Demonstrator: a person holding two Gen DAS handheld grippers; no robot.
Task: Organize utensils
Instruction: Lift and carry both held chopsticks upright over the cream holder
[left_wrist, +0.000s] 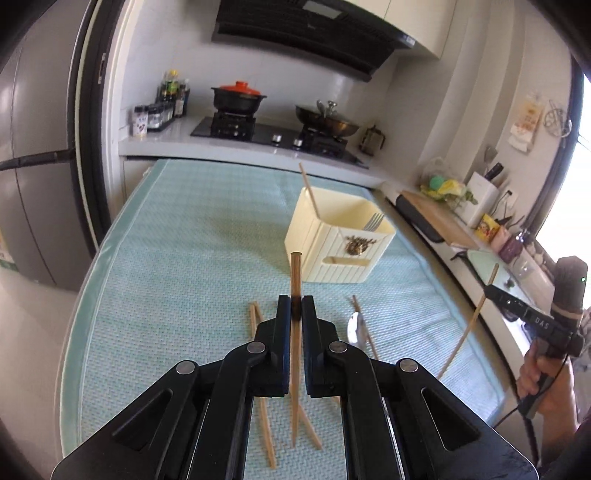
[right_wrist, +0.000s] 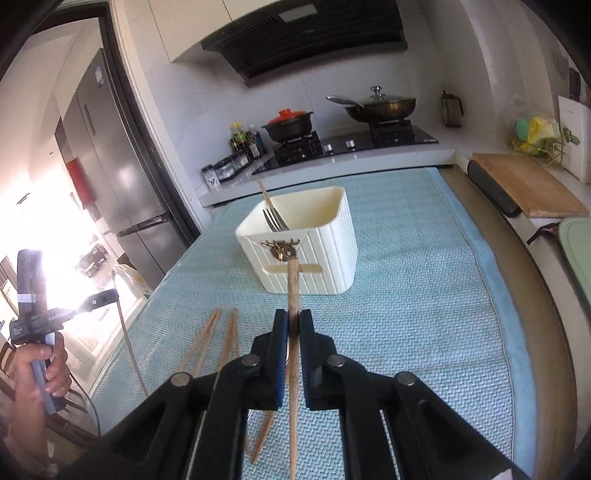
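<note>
Between the closed jaws of each gripper, left (left_wrist: 295, 308) and right (right_wrist: 293, 325), one chopstick (left_wrist: 295, 280) (right_wrist: 294, 291) is clamped upright, short of the cream holder (left_wrist: 334, 236). Loose chopsticks (left_wrist: 264, 402) are scattered nearer than the holder; bare mat (left_wrist: 192, 229) is seen leftward.

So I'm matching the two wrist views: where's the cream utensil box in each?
Left wrist: box right of centre, beyond the left tongs.
Right wrist: box at centre, just beyond the right tongs.
Shared landmark: red-lidded pot on the stove.
</note>
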